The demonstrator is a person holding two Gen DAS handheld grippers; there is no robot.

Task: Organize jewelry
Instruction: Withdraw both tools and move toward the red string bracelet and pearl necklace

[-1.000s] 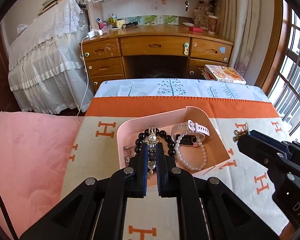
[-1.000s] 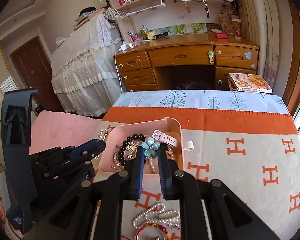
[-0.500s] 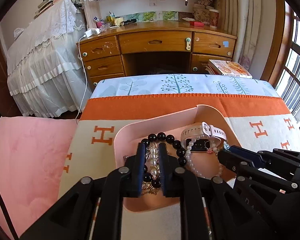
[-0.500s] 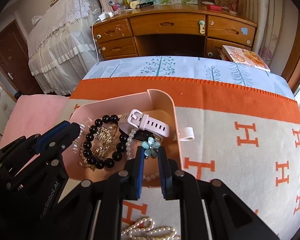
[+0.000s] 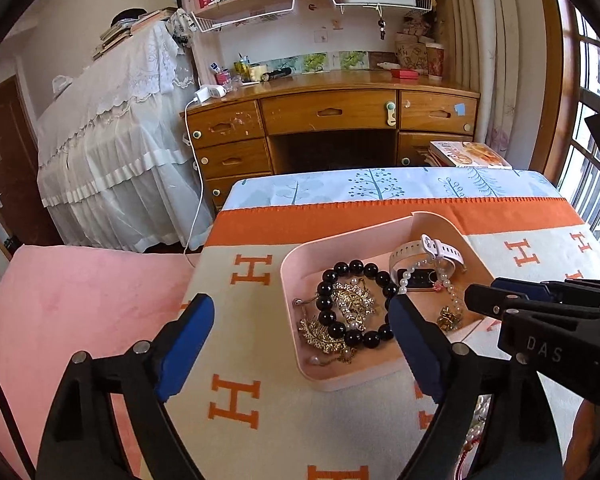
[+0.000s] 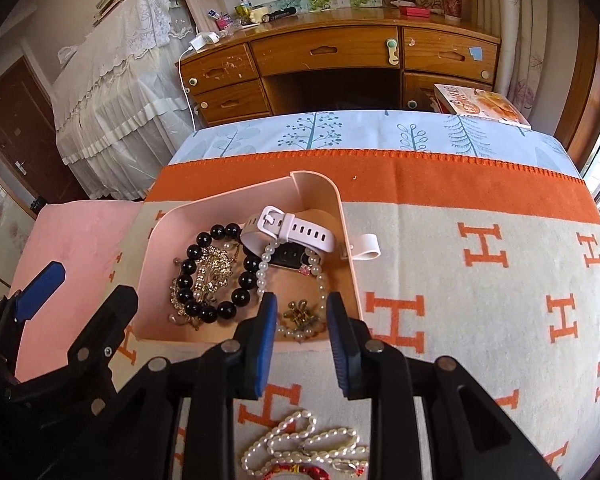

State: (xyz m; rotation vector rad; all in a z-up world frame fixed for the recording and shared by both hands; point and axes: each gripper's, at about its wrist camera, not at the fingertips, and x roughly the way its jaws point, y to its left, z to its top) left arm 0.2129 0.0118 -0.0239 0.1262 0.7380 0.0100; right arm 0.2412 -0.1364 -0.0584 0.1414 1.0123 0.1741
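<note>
Pink tray (image 5: 300, 364) sits on the orange-and-cream H-pattern blanket (image 5: 236, 400), already loaded: black bead bracelet (image 5: 354, 304) ringed around a tangle of gold chain (image 5: 350, 306), white-strap watch (image 5: 428, 250) at the far end, a pearl bracelet (image 6: 266, 264) draped over the watch face, and a small gold brooch (image 6: 300, 314) on the tray floor near the front wall. Left gripper (image 5: 300, 344) has its jaws spread wide and opening, nothing pinched; one blue pad is out over the blanket to the left of the tray, the other sits over the tray at the near edge of the black beads, so the tray's left front corner lies between them. Right gripper (image 6: 302, 334) is only partly parted, jaws opening, tips at the tray's front wall; the gold brooch lies loose in the gap just ahead of the pads, not clamped. From the left wrist view, the right gripper reaches in from the right over the tray's right front corner. Outside the tray, a pearl necklace (image 6: 300, 444) and a red beaded piece (image 6: 300, 472) lie on the blanket below the right gripper.
</note>
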